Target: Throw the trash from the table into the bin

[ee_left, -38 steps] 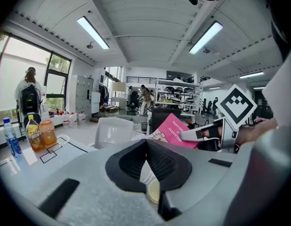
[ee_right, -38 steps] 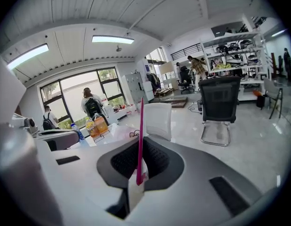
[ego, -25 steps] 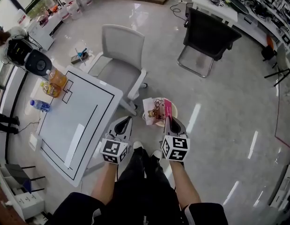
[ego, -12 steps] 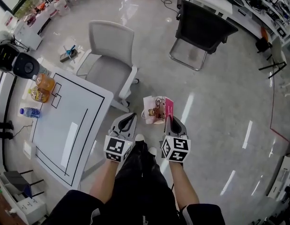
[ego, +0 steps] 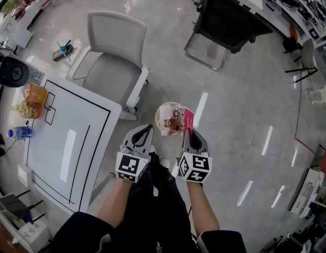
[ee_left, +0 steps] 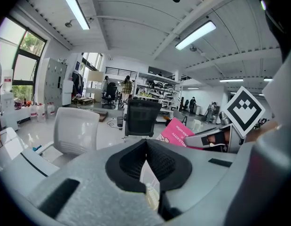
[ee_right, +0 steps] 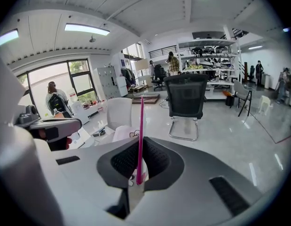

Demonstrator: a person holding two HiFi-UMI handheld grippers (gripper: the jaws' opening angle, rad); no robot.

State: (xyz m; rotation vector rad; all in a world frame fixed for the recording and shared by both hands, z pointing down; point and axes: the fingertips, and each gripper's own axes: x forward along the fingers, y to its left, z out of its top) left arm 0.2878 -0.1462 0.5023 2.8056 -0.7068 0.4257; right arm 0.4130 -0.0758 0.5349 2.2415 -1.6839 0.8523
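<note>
Two grippers show low in the head view, side by side above the person's legs. The left gripper (ego: 146, 128) has its tips together and carries nothing that can be made out. The right gripper (ego: 187, 133) pinches a pink-and-white snack packet (ego: 176, 119), which hangs over the pale round bin (ego: 164, 108) on the floor and hides most of it. To the left stands the white table (ego: 73, 125), with orange snack bags (ego: 32, 100) and a water bottle (ego: 20, 132) near its far edge. A white chair (ego: 110, 62) is beside the table, and a black chair (ego: 231, 25) stands well apart.

Seen in the left gripper view, the left gripper (ee_left: 145, 143) has its dark pads meeting at the tip; a pale sliver shows in the slit lower down, and what it is cannot be told. The packet (ee_left: 176, 134) appears to the right, clamped in the right gripper (ee_left: 194, 142). The white chair (ee_left: 74, 128) and black chair (ee_left: 141, 117) stand beyond.

Looking along the right gripper view, the right gripper (ee_right: 139, 145) is pressed shut on the packet (ee_right: 140, 131), which rises edge-on as a thin pink line. The left gripper (ee_right: 74, 125) sits at the left, and the black chair (ee_right: 185, 100) is straight ahead.
</note>
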